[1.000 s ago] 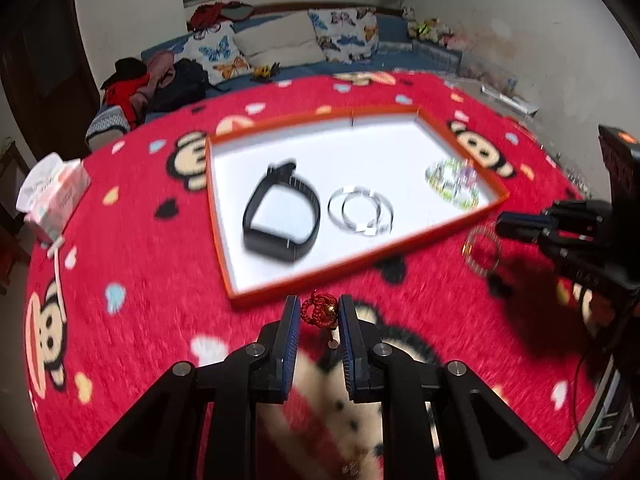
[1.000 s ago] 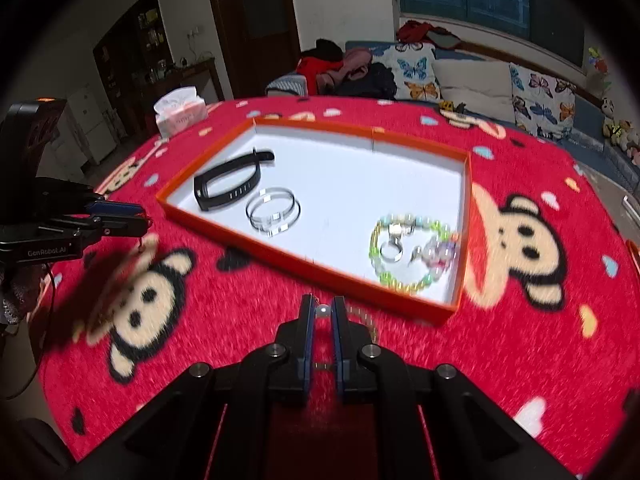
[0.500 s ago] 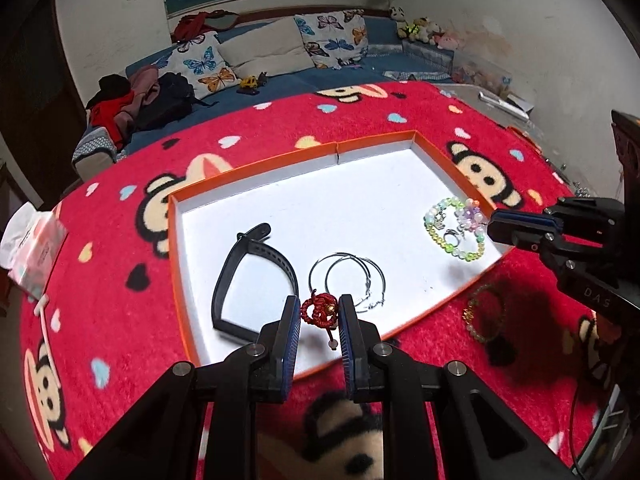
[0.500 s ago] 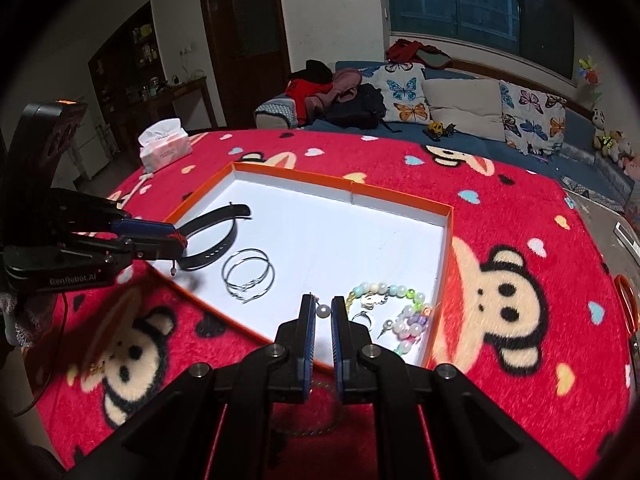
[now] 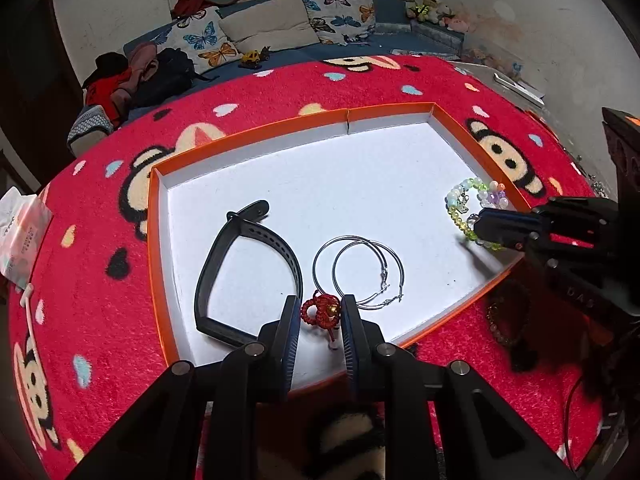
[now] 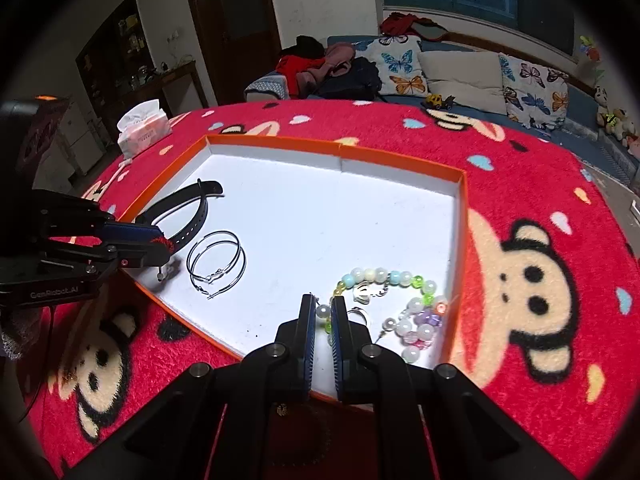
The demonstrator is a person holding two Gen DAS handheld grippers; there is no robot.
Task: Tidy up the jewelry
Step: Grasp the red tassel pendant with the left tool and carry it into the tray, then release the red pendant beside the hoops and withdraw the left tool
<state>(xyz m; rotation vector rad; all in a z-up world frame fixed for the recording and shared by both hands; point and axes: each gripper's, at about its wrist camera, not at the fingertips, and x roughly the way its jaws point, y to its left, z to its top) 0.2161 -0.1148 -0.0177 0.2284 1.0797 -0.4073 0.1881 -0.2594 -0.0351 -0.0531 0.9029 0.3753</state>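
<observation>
The left tongs [image 5: 320, 312] hang over the near edge of the tray [image 5: 256, 140], jaws opening around the red knot charm [image 5: 320, 312], which sits between the pads with its small tail dangling toward the white floor, so the drop falls straight below, in the gap between the black band [image 5: 244, 276] and the hoops [image 5: 358, 272]. The right tongs [image 6: 323, 318] are nearly closed, pinching a pearl [image 6: 322, 312] on a fine chain, just beside the bead bracelet [image 6: 396, 300] in the tray's other near corner. The left pair looks closer to letting go.
</observation>
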